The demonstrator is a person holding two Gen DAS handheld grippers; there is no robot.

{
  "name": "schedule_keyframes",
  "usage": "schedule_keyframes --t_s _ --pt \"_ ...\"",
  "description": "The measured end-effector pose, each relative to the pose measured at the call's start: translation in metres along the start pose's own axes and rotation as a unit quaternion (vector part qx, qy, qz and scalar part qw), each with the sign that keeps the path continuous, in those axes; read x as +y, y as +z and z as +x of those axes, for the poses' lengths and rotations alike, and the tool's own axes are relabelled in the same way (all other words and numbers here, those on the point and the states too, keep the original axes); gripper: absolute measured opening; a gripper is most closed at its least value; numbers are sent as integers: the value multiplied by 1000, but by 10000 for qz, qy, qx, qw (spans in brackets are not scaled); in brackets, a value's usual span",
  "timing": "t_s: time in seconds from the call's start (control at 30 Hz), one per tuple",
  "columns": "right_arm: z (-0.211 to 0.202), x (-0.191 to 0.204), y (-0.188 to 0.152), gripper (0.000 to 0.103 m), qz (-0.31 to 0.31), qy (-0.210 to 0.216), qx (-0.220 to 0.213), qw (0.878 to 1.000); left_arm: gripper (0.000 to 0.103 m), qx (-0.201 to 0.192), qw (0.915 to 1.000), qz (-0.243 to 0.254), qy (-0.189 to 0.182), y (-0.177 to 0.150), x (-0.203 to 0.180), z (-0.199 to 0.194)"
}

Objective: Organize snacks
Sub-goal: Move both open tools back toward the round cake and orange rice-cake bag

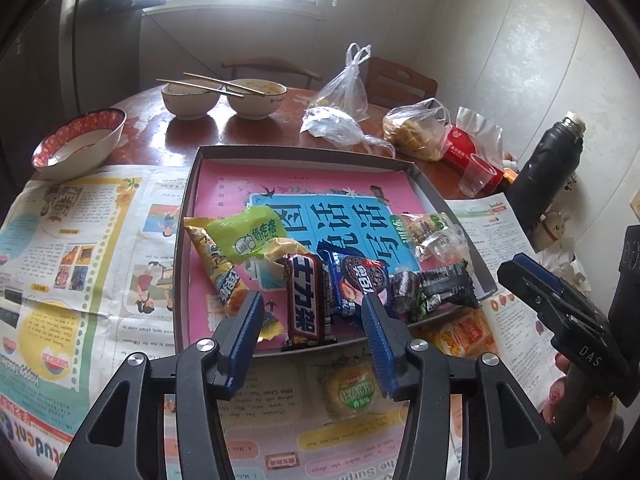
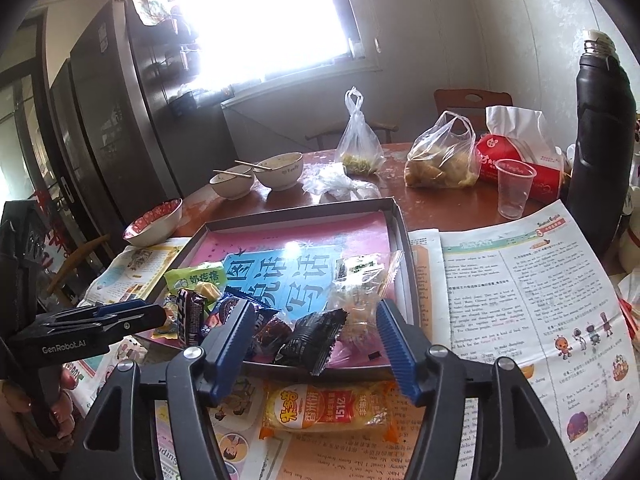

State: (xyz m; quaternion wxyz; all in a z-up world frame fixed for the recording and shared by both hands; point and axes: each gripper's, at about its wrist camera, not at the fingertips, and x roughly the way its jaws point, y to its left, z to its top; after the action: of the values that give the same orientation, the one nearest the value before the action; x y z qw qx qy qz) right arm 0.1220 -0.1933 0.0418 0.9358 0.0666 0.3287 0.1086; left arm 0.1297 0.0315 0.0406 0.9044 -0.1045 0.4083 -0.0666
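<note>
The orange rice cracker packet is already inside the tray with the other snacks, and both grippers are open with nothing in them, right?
Not quite. The orange rice cracker packet is not in the tray; it lies on the newspaper just outside the tray's near edge, as the right wrist view shows. The rest holds: the left gripper and right gripper are both open with nothing in them.

Between the left gripper's (image 1: pixel 312 312) blue-padded fingers lies a brown chocolate bar (image 1: pixel 305 300) with white lettering. Just beyond, a lime-green packet (image 1: pixel 256 238) rests on the grey tray's (image 1: pixel 304 152) pink-and-blue liner. Below the right gripper (image 2: pixel 316 324), an orange-yellow rice-cracker pack (image 2: pixel 326 410).
</note>
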Motion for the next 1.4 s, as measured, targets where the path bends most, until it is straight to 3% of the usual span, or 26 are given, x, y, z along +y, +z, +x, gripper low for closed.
schedule_keyframes --t_s 0.47,0.87,1.2,1.4 --pt "-16 -16 -17 67 -12 21 139 9999 56 61 9998 205 -33 -20 -10 -15" --pt "4 -38 -40 68 -11 -5 670 9978 56 361 9985 402 39 -44 -23 -7" --pt "29 -53 -48 68 317 264 1017 9940 56 559 9972 497 41 -50 -32 9" --pt "36 -45 -51 68 158 517 1083 9927 56 634 9966 517 52 -51 -32 14"
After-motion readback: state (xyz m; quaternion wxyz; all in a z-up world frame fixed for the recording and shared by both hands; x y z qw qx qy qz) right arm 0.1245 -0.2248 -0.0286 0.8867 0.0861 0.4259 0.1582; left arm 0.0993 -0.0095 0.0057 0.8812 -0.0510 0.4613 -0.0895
